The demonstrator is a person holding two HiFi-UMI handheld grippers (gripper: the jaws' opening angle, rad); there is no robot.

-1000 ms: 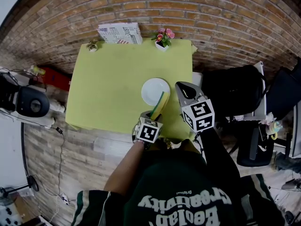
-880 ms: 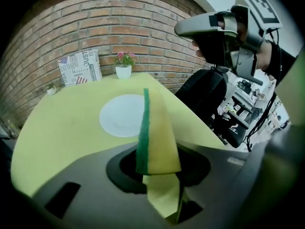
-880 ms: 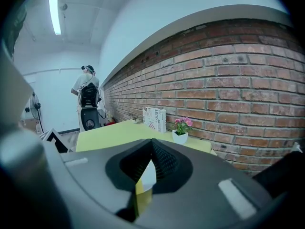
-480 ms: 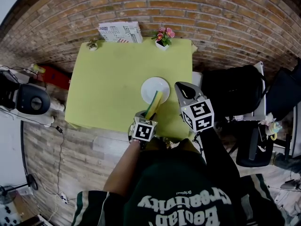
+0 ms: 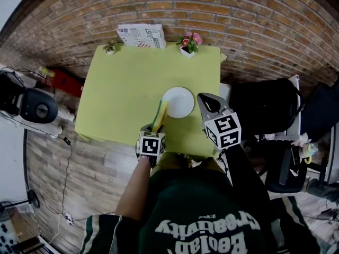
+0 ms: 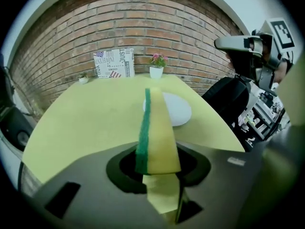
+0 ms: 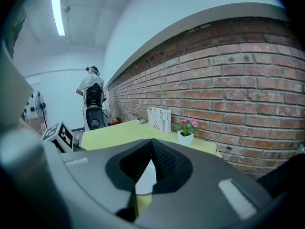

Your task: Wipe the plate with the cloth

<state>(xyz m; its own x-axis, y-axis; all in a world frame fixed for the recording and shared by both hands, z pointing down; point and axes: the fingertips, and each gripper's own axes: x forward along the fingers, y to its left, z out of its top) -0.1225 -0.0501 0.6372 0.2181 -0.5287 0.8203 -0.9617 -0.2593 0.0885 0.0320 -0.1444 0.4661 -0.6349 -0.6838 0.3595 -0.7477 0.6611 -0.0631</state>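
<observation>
On the yellow-green table [image 5: 127, 83] lies a white plate [image 5: 178, 102], near the front right part. The cloth is a yellow sponge with a green scouring side [image 5: 159, 115]. My left gripper [image 5: 156, 127] is shut on the sponge, holding it on edge just left of the plate, apart from it. In the left gripper view the sponge [image 6: 155, 132] stands up from the jaws with the plate [image 6: 174, 111] behind it to the right. My right gripper [image 5: 208, 102] hovers by the plate's right rim, jaws shut and empty. A sliver of the plate [image 7: 144, 178] shows between its fingers.
At the table's far edge against the brick wall stand a printed sign [image 5: 141, 36], a small pot of pink flowers [image 5: 189, 44] and a tiny plant [image 5: 110, 48]. A black bag [image 5: 262, 107] lies right of the table. A person [image 7: 93, 92] stands far off.
My left gripper has carried the sponge leftward, from over the plate's near edge to the table just left of it. The right gripper has stayed put.
</observation>
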